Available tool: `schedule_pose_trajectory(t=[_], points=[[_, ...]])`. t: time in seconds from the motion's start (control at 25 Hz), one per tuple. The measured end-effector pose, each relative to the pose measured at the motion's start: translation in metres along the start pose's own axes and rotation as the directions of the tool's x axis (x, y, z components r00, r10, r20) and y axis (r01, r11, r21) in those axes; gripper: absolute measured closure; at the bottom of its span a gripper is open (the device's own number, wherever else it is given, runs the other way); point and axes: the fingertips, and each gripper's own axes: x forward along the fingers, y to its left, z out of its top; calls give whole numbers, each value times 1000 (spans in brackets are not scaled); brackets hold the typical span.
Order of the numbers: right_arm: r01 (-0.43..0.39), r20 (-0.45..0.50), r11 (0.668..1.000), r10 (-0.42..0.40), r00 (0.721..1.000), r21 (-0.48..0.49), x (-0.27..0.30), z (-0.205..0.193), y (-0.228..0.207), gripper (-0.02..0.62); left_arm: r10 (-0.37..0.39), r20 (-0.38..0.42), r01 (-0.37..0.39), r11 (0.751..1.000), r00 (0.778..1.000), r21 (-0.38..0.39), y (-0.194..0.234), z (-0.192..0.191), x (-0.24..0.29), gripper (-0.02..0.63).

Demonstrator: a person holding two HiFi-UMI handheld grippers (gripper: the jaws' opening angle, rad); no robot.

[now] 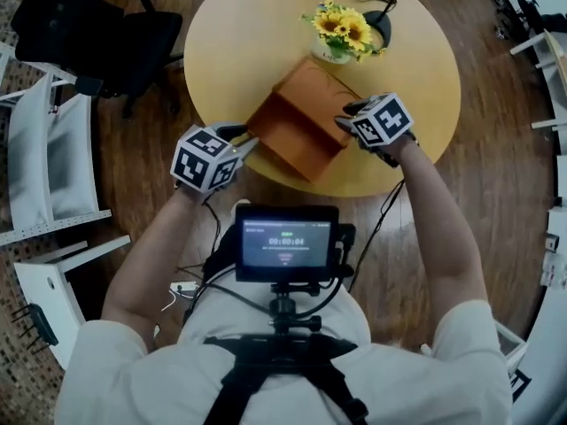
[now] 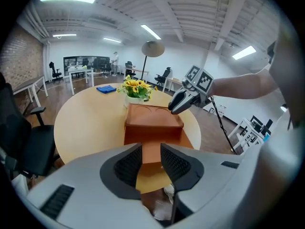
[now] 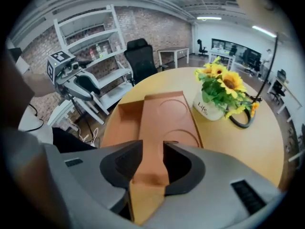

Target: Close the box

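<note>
Head view: brown cardboard box (image 1: pixel 301 118) on round desk (image 1: pixel 248 25), flanked by left tongs (image 1: pixel 246 142) and right tongs (image 1: pixel 347 118). Left gripper view: tongs apart, empty, aimed at near flap (image 2: pixel 151 154). Right gripper view: tongs open astride tuck flap (image 3: pixel 147 175), not pinching. Lid (image 3: pixel 169 113) seemingly down; flaps still untucked.
</note>
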Motion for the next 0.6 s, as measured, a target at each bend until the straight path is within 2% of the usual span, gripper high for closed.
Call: schedule_pose_trajectory(t=[0.12,0.32,0.48,0.56,0.6], points=[[-69,-113,993,58,992,-99,16,3,-8,454,31,10,-30,999,999,-43,-3,1,-1,486],[-197,-237,961,148,960,-196,36,10,-6,454,61,25,-57,991,998,-117,-2,-7,-1,486],[-265,-374,926,153,915,-268,46,4,-5,454,91,23,-86,985,996,-152,0,-18,-4,486],[-279,-412,918,146,899,-283,50,4,-7,454,98,21,-93,981,995,-168,0,-24,-6,486],[-279,-419,916,141,897,-289,51,6,-9,503,103,18,-98,979,994,-177,1,-27,-6,486]])
